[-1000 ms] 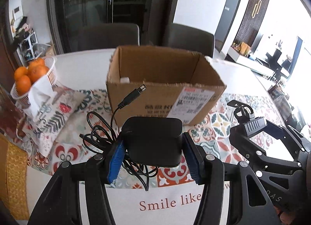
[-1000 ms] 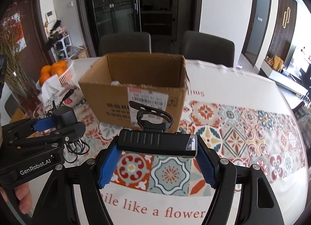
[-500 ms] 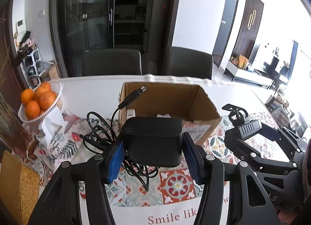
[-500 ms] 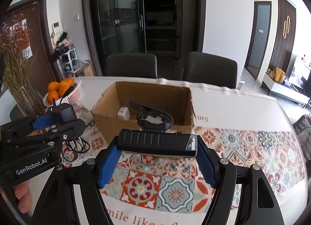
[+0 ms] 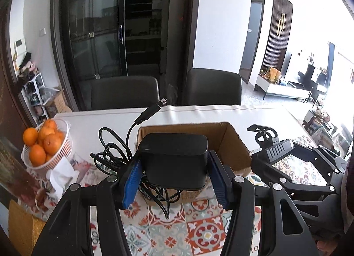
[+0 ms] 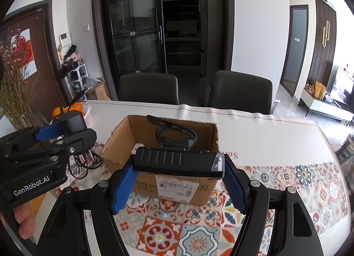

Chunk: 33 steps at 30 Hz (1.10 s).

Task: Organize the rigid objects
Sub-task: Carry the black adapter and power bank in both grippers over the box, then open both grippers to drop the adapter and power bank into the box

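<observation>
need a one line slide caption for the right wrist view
Right gripper holds a black bike light above an open cardboard box, with the left gripper carrying a power adapter alongside.

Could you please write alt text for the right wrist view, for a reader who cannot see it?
The right gripper holds a black bike light crosswise in its blue jaws, above an open cardboard box on a tile-patterned tablecloth. At left, the left gripper holds a black power adapter; two chairs stand behind.
</observation>
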Each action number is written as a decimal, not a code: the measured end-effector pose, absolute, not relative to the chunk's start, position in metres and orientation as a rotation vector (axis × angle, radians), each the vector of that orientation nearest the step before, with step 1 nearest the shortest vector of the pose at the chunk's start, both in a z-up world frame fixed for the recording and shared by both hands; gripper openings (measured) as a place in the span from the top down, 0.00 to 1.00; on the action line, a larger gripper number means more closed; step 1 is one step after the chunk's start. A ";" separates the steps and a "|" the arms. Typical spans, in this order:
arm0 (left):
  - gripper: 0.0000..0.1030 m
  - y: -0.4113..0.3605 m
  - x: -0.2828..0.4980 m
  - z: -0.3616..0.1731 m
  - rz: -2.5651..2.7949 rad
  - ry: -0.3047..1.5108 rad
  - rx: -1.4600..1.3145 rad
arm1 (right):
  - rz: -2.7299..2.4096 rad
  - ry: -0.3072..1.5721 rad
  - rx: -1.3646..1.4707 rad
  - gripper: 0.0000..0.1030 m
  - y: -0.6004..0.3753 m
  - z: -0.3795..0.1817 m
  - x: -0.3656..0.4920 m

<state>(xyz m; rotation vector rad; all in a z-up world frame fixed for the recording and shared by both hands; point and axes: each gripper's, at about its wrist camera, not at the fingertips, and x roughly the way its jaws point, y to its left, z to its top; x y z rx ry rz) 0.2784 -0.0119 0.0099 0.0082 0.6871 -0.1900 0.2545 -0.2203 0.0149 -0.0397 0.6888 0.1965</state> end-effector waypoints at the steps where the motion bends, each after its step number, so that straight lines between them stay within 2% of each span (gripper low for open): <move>1: 0.46 -0.012 0.283 0.010 -0.191 0.685 0.011 | 0.198 0.689 -0.039 0.29 -0.219 0.015 0.259; 14: 0.46 -0.015 0.339 0.001 -0.227 0.749 0.008 | 0.193 0.731 -0.063 0.29 -0.216 0.008 0.314; 33: 0.45 -0.023 0.393 -0.070 -0.224 0.969 0.022 | 0.184 0.904 -0.106 0.29 -0.207 -0.049 0.364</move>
